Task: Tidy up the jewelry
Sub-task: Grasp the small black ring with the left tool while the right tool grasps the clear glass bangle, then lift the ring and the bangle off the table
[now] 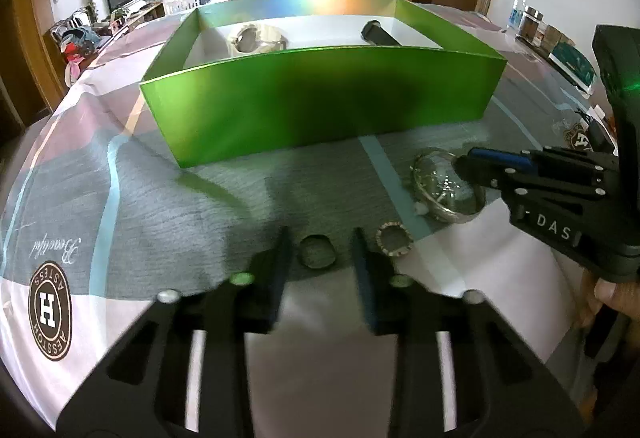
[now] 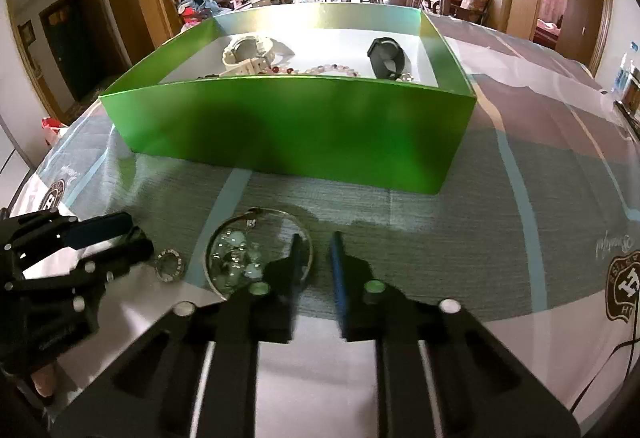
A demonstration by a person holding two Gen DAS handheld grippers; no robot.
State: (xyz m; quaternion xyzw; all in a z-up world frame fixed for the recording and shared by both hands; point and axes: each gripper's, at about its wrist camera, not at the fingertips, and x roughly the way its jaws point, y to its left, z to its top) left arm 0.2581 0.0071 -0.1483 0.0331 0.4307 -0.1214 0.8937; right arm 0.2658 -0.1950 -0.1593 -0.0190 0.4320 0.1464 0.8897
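Jewelry waits near the green box [image 1: 320,98]: a plain ring [image 1: 317,252] sits between the left gripper [image 1: 318,252] fingers, barely unclenched, while the right gripper [image 2: 316,258], nearly clenched, straddles the bangle [image 2: 258,252] rim.

I see a glossy green box [image 2: 288,126], card by the look of it, its sheen throwing rainbow glare, the inside matt white. The tablecloth [image 1: 192,198] under it is woven fabric with a fine ribbed texture. The bangle [image 2: 260,250] and studded ring [image 1: 394,238] gleam like polished metal. My gripper fingers [image 1: 362,270] look matt black plastic with bright metal screws.
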